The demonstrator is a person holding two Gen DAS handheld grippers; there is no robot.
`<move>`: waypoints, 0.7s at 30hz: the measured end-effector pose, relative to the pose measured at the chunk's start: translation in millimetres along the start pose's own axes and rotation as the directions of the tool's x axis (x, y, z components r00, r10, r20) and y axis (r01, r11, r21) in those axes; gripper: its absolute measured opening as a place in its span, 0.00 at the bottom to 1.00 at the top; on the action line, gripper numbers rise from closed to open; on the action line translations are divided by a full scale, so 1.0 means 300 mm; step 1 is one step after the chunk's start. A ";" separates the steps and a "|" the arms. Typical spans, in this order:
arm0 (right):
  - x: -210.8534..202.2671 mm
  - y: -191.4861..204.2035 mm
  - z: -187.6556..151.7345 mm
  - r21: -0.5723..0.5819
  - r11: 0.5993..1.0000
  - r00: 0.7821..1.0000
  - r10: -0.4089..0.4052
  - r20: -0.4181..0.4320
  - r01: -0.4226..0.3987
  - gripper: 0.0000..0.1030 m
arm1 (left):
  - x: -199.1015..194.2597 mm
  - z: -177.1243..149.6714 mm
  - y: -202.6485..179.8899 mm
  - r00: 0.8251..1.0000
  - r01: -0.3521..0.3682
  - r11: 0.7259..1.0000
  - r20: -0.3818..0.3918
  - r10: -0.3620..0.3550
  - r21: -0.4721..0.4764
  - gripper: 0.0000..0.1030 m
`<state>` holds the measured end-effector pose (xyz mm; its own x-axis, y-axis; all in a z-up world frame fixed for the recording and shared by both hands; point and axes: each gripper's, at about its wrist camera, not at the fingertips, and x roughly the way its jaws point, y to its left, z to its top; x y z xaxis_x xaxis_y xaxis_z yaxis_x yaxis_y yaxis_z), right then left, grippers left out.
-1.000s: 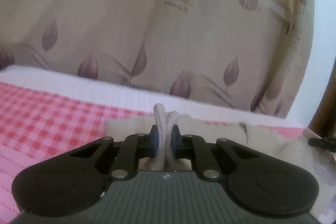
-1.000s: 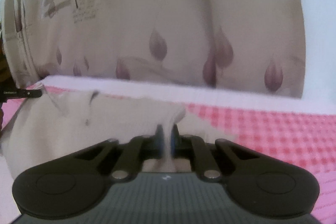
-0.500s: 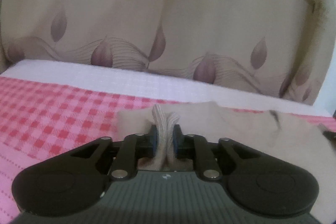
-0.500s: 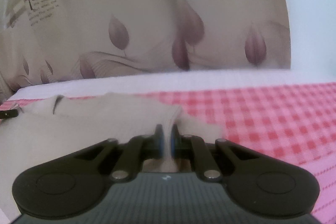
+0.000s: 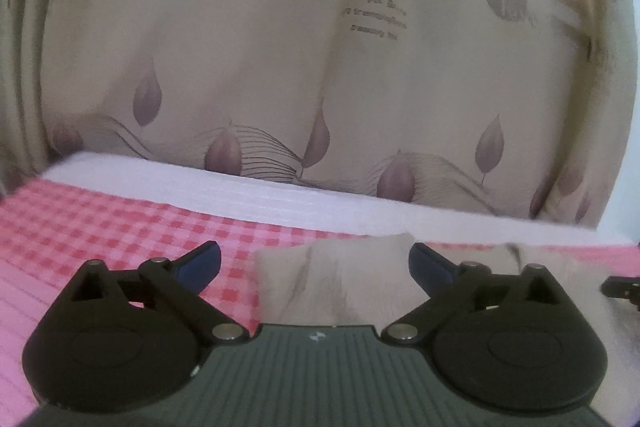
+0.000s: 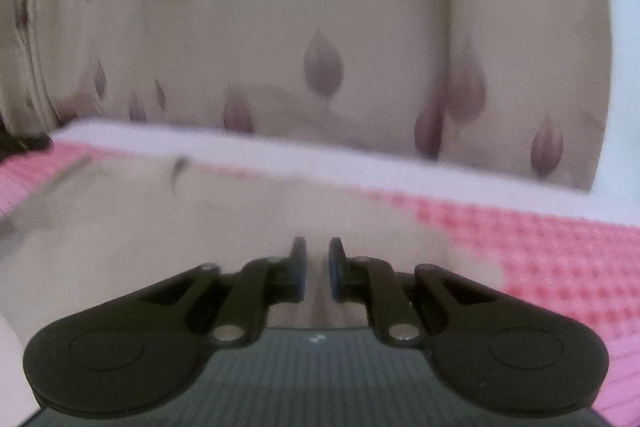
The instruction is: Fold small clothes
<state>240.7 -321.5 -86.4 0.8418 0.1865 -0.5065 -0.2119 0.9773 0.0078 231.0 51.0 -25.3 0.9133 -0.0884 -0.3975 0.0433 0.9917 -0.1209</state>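
The left gripper (image 5: 314,263) stands spread wide, its blue-padded fingers (image 5: 200,263) far apart and holding nothing; the soft beige garment (image 5: 332,279) lies flat between them with a blunt, rounded corner toward the far side. The right gripper (image 6: 317,267) has its jaws parted by only a narrow slot; beige cloth (image 6: 160,227) shows through the slot, but blur hides whether the pads touch it. Both tools are matte black with ribbed grey bodies. The garment rests on a pink-and-red checked cloth (image 5: 100,227), a small dark mark (image 6: 178,165) near its far edge. Beyond runs a white ribbed strip (image 5: 280,195), then a cream curtain (image 5: 240,47) printed with mauve leaves and lettering.
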 end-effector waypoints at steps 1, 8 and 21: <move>0.025 0.014 -0.016 -0.014 1.000 1.000 -0.016 -0.024 0.015 0.11 | -0.013 0.001 -0.012 1.000 -0.019 0.999 0.002 0.019 0.033 0.99; 0.048 0.011 -0.050 0.055 0.997 0.999 -0.047 0.022 0.046 0.20 | -0.083 0.003 -0.072 0.997 -0.082 0.978 0.021 0.079 0.191 1.00; 0.022 -0.024 -0.065 0.158 0.983 0.993 -0.103 0.057 0.093 1.00 | -0.094 -0.008 -0.105 0.995 -0.093 0.963 -0.001 0.096 0.255 1.00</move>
<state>238.0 -329.3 -106.5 0.8859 0.0901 -0.4551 -0.0513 0.9940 0.0969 202.9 21.9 -12.6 0.9127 0.0074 -0.4086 0.0601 0.9865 0.1521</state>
